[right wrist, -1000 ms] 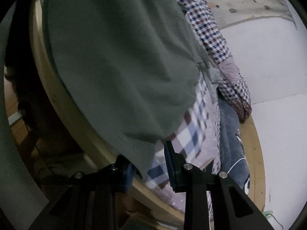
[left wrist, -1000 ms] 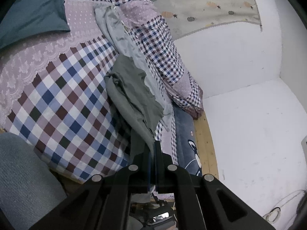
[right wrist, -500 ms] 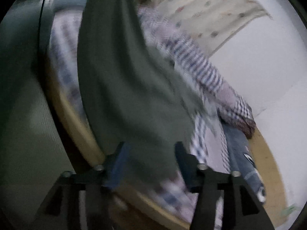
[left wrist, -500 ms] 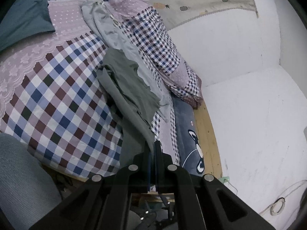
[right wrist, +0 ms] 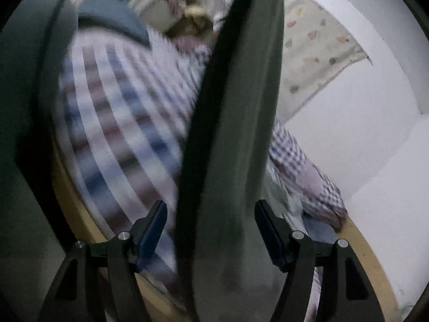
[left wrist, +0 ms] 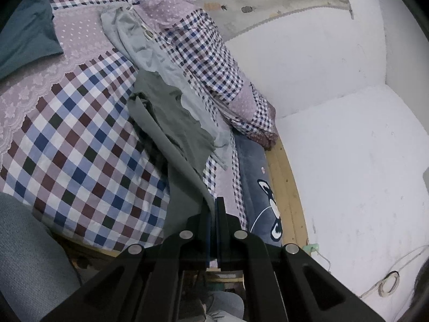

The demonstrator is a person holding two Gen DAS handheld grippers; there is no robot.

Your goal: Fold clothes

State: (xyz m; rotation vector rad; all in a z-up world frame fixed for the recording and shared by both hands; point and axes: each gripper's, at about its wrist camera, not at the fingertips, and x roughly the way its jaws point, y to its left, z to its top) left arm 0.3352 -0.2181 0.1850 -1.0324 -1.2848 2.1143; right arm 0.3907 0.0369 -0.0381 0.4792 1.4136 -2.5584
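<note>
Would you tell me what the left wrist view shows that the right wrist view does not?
Only the left view shows the left tongs shut on the green garment, a pale grey garment beside it, and a cable. Only the right view shows the right tongs open, with green cloth hanging between them. Both show the checked quilt and the wall.

Right gripper (right wrist: pixel 210 230) fingers now spread wide; green garment (right wrist: pixel 236 123) hangs between

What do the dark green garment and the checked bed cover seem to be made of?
Dark green garment: probably thin, matte knit jersey; it drapes limply, with a wavy edge. Checked bed cover: likely woven cotton, matte, with crisp printed squares and a lace-like pink border.
</note>
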